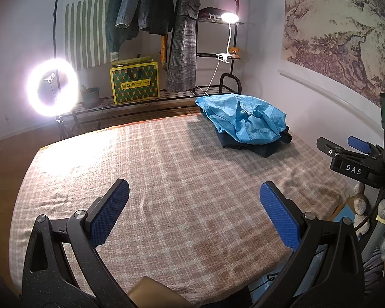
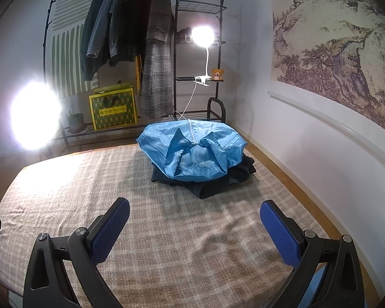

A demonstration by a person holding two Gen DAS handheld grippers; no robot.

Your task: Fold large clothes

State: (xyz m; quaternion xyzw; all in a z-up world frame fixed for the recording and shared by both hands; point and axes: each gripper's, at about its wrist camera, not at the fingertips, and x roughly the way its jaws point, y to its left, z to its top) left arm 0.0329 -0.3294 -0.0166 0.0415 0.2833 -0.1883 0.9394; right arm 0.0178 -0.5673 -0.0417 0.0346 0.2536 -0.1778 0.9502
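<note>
**Two wide claws hovering over the plaid bed, clothes piled at the far end**

The left claw (image 1: 193, 213) is hanging above the plaid bed cover (image 1: 154, 179) with its blue pads spread wide and gripping nothing. The right claw (image 2: 195, 227) is doing the same, wide apart and empty, and is also showing at the right edge of the left wrist view (image 1: 356, 159).

The light blue garment (image 2: 192, 151) is lying crumpled on top of a dark garment (image 2: 218, 187), the two forming one pile on the bed cover, well apart from both claws. Taking that pile as the landmark: the black clothes rack (image 2: 200, 51) with hanging coats (image 2: 130, 33) is standing behind it, the clip lamp (image 2: 202, 36) is glowing above and behind it, a small teddy bear (image 2: 217, 74) is sitting on a rack shelf behind it, the yellow-green box (image 2: 114, 110) is sitting behind it to the left, and the ring light (image 1: 52, 87) is shining far to its left.
</note>
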